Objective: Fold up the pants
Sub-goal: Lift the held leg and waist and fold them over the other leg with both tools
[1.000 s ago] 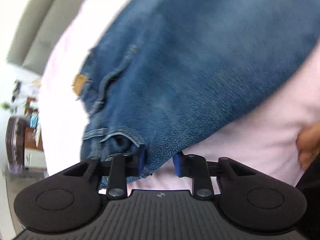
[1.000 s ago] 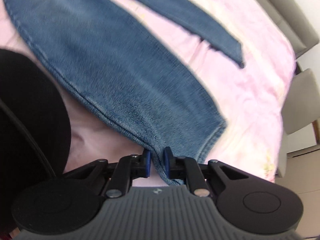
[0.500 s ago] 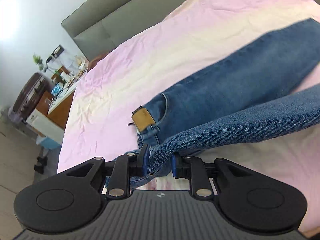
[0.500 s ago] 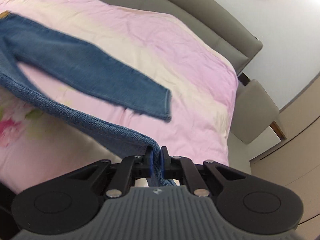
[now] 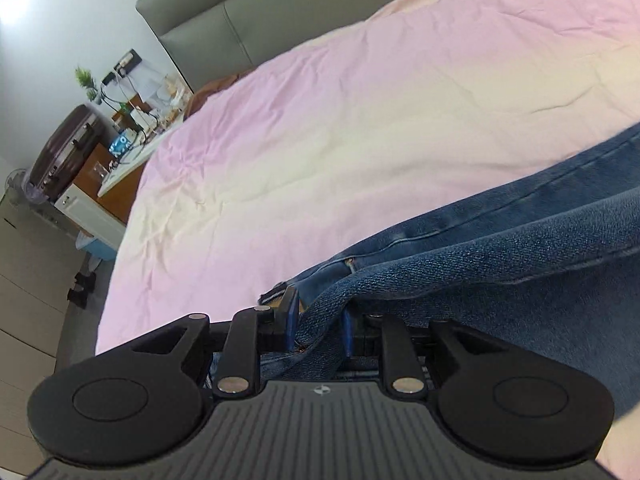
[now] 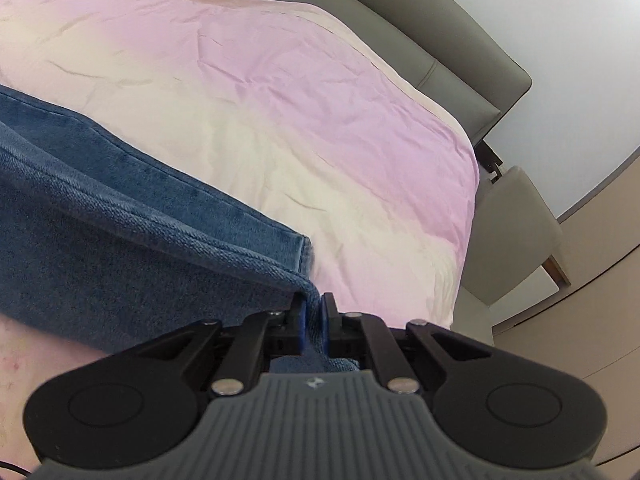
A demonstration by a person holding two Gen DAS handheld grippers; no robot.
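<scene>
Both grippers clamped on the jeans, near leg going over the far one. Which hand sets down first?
Probably right. The right gripper has its hem right beside the lower leg's hem. The left gripper holds bunched waist denim on the jeans, alignment unclear.

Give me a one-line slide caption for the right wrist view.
Right tool shut on the hem end of blue jeans, carrying that leg over the other on a pink bedspread.

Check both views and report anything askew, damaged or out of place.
Nothing stands out. The jeans are intact, one leg carried over the other, pinched at each end by the left gripper and right gripper. The pink bedsheet is only lightly creased, with no spill or stain.
</scene>
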